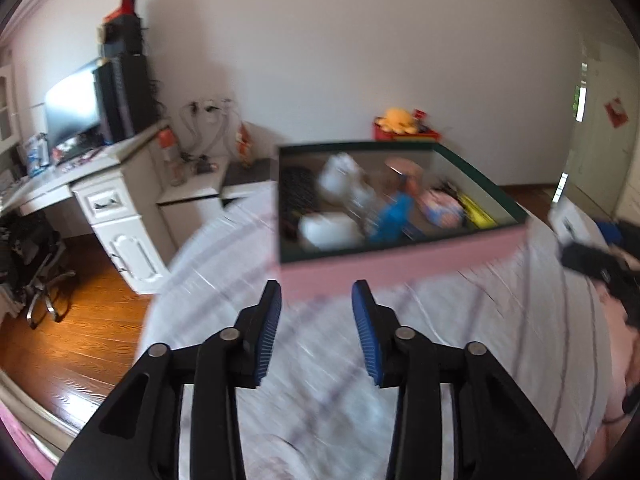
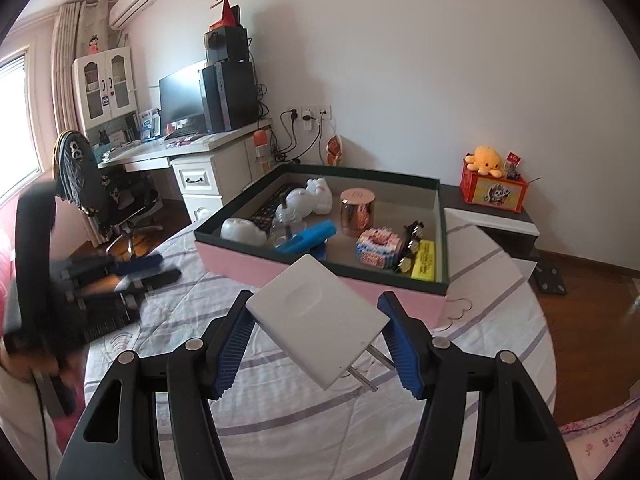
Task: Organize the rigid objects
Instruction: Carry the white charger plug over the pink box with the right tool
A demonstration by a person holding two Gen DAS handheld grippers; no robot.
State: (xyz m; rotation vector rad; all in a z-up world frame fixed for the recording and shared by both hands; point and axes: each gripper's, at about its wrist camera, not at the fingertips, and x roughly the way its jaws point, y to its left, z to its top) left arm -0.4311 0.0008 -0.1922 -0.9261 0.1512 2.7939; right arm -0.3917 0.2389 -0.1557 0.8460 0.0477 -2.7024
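Observation:
My right gripper point(image 2: 318, 306) is shut on a flat white plug adapter point(image 2: 318, 320) with two metal prongs, held above the bed in front of the pink box point(image 2: 320, 274). The box has a dark green rim and holds a copper tin point(image 2: 358, 212), a blue tool point(image 2: 306, 238), white figures point(image 2: 310, 198), a puzzle cube point(image 2: 378, 246) and a yellow block point(image 2: 424, 260). My left gripper point(image 1: 316, 290) is open and empty, just before the box's pink front wall point(image 1: 400, 258). It also shows blurred at the left of the right wrist view point(image 2: 116, 276).
The box rests on a bed with a white striped quilt point(image 2: 280, 400). A white desk point(image 2: 208, 152) with monitor and computer tower stands at the left, an office chair point(image 2: 100, 196) beside it. A red box with a yellow plush point(image 2: 490, 184) sits on a nightstand. Wooden floor lies around.

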